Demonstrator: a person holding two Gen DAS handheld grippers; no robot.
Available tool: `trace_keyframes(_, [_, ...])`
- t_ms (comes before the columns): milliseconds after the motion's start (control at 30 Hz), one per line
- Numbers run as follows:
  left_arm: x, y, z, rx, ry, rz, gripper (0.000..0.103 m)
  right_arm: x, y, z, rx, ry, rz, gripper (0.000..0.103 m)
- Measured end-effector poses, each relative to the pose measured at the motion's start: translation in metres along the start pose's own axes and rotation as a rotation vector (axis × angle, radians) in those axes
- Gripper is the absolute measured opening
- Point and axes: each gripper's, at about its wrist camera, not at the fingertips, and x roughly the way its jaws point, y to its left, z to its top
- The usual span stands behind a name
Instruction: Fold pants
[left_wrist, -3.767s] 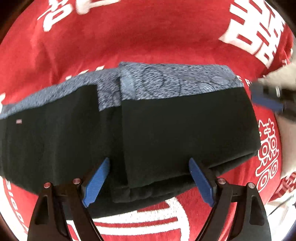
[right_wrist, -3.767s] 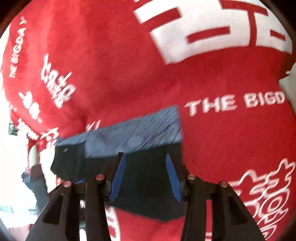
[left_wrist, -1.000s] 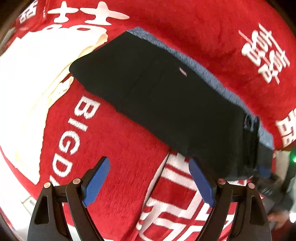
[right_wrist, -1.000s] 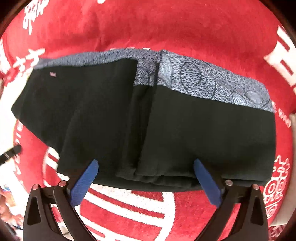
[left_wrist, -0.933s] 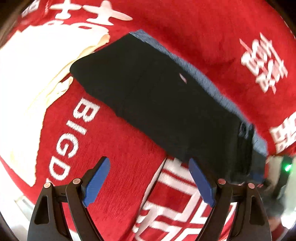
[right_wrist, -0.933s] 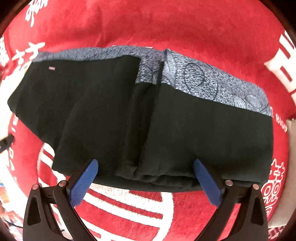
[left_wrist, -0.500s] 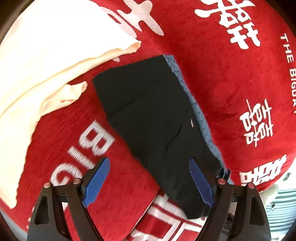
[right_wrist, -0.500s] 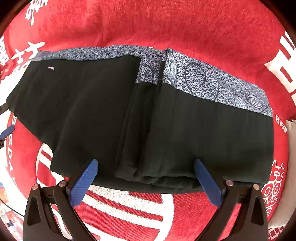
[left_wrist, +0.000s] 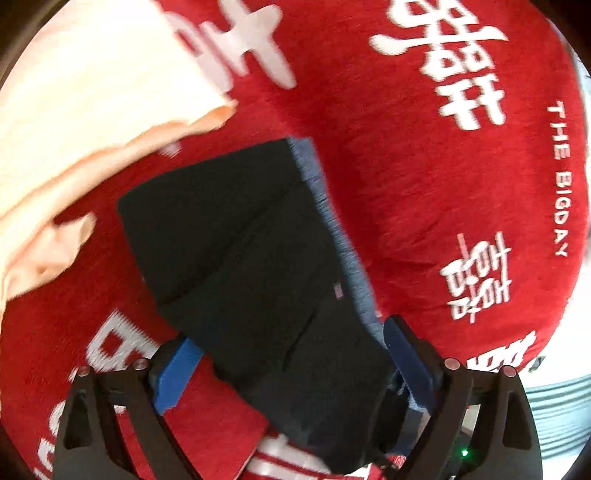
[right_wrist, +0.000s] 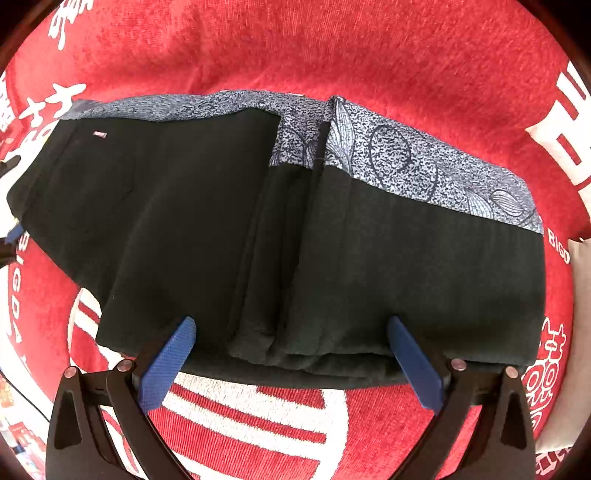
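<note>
Left gripper (left_wrist: 291, 363) is spread wide, straddling one short end of the folded black pants (left_wrist: 255, 266), apparently lining up to pinch that end for the next fold. Right gripper (right_wrist: 291, 360) also released, hovering at the near long edge. Pants lie on the red printed cloth (right_wrist: 332, 48); peach fabric (left_wrist: 74, 110) beside. No containers.
</note>
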Motion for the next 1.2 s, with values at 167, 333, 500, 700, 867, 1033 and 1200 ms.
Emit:
trace_keyframes(167, [0.014, 0.002, 0.000, 0.015, 0.015, 0.072, 0.094, 0.001, 0.000, 0.002, -0.003, -0.004, -0.001, 0.103])
trace_keyframes(333, [0.020, -0.016, -0.002, 0.094, 0.018, 0.284, 0.045, -0.011, 0.004, 0.013, -0.011, 0.016, -0.008, 0.103])
trace_keyframes(500, [0.020, -0.045, -0.015, 0.285, -0.021, 0.424, 0.031, -0.057, 0.026, 0.059, -0.056, -0.016, 0.109, 0.103])
trace_keyframes(700, [0.020, -0.095, -0.048, 0.581, -0.099, 0.540, 0.031, -0.081, 0.081, 0.155, -0.126, 0.049, 0.303, 0.103])
trace_keyframes(867, [0.024, -0.118, -0.060, 0.700, -0.122, 0.592, 0.031, -0.076, 0.166, 0.220, -0.271, 0.197, 0.366, 0.103])
trace_keyframes(1033, [0.023, -0.129, -0.066, 0.733, -0.133, 0.605, 0.031, -0.063, 0.243, 0.241, -0.404, 0.303, 0.357, 0.103])
trace_keyframes(1200, [0.020, -0.133, -0.075, 0.766, -0.143, 0.605, 0.031, -0.027, 0.296, 0.237, -0.538, 0.422, 0.243, 0.103])
